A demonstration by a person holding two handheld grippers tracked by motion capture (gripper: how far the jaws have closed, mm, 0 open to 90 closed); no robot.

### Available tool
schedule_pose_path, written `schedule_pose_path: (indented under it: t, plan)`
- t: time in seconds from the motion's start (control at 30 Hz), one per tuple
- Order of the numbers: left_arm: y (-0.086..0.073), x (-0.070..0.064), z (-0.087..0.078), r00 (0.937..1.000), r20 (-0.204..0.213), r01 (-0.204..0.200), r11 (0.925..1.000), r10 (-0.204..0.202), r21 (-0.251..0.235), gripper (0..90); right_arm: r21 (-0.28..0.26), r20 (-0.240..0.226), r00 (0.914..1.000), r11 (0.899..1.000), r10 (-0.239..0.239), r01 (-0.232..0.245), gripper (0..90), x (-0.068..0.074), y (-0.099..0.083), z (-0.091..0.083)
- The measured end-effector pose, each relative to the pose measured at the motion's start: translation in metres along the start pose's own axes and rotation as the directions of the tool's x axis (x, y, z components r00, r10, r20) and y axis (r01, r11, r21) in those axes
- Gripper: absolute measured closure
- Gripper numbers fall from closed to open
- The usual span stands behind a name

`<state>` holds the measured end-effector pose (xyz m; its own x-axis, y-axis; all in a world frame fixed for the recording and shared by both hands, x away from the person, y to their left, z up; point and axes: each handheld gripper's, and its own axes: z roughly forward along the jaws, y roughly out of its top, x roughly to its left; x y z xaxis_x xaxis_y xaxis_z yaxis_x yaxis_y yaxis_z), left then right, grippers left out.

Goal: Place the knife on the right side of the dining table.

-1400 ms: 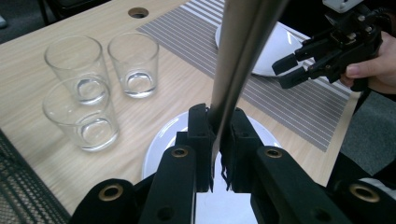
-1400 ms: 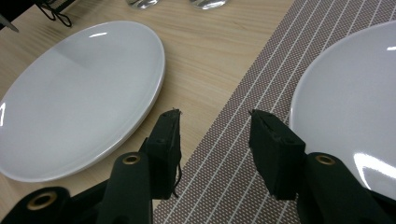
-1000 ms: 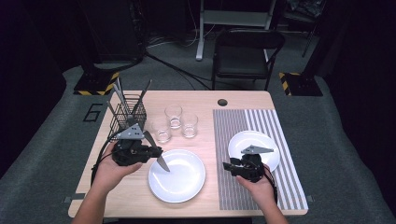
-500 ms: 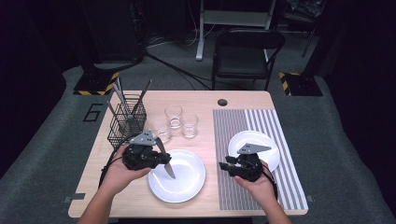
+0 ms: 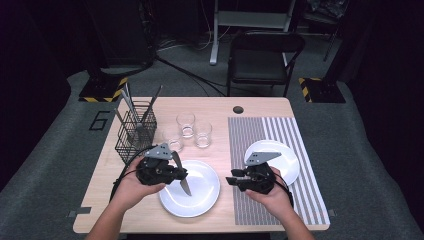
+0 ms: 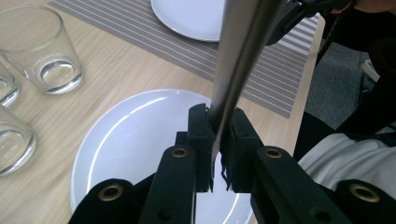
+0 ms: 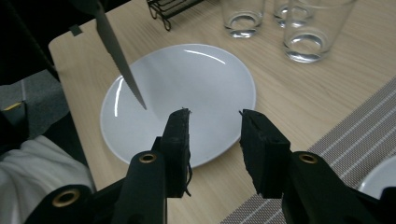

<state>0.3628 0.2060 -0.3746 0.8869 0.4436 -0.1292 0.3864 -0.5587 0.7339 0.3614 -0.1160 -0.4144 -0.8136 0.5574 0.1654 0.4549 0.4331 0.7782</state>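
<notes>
My left gripper (image 6: 218, 140) was clamped on the knife (image 5: 182, 181), blade pointing down over the big plate (image 5: 200, 197); my right gripper (image 7: 214, 122), jaws apart, waited just beside it.

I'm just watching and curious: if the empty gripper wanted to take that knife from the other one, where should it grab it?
Probably the bare blade below the left gripper, near its blunt back edge. The knife hangs tip down over the large plate, its upper part clamped. The right gripper, jaws open, could come in sideways from the mat side and close on the flat faces.
</notes>
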Motion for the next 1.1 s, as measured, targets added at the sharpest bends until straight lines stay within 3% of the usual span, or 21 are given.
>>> schedule_pose_path:
  t: [0.2,0.5,0.8,1.1]
  plan:
    - [0.000,-0.003,0.002,0.9996,0.022,-0.020,0.9998,0.019,0.006,82.4,-0.019,-0.073,0.9966,0.999,-0.037,0.036,59.0,0.011,0.014,-0.001]
    - [0.002,-0.010,0.005,0.9969,0.060,-0.050,0.9987,0.050,0.005,82.4,-0.041,-0.129,0.9884,0.996,-0.079,0.074,61.1,0.021,0.022,0.000]
    - [0.004,-0.016,0.012,0.9917,0.099,-0.085,0.9962,0.083,0.020,82.4,-0.073,-0.200,0.9714,0.991,-0.127,0.115,64.9,0.032,0.037,0.001]
    - [0.006,-0.022,0.016,0.9862,0.131,-0.105,0.9941,0.101,0.026,82.4,-0.089,-0.236,0.9588,0.986,-0.159,0.141,65.7,0.042,0.050,0.001]
